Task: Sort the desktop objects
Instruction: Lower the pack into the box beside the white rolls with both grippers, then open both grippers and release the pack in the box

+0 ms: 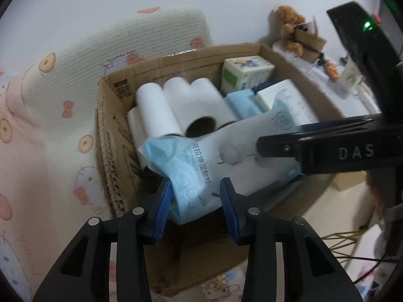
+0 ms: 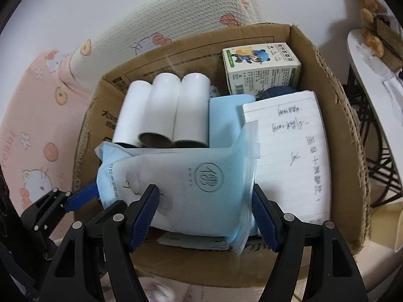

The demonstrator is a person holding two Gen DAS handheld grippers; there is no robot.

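Over the cardboard box (image 1: 176, 58), in the left wrist view, the soft, light and probably slippery pouch (image 1: 201, 161) was seen between the spread fingers of the left gripper (image 1: 196, 209), one end seemingly pinched by the right gripper (image 1: 277, 148), so a hold on its sealed edges was judged best. From the right wrist view, the right gripper (image 2: 204, 216) was found clenched on the pouch (image 2: 196, 183), which was held above the notepad (image 2: 294, 151) and the paper rolls (image 2: 161, 108).

One cardboard box (image 2: 335, 115) holds three white rolls (image 2: 161, 108), one blue-and-white pouch (image 2: 196, 176), one small printed carton (image 2: 262, 70), one lined notepad (image 2: 297, 151) and one pale blue pack (image 2: 224, 123). One teddy bear (image 1: 289, 27) sits outside.
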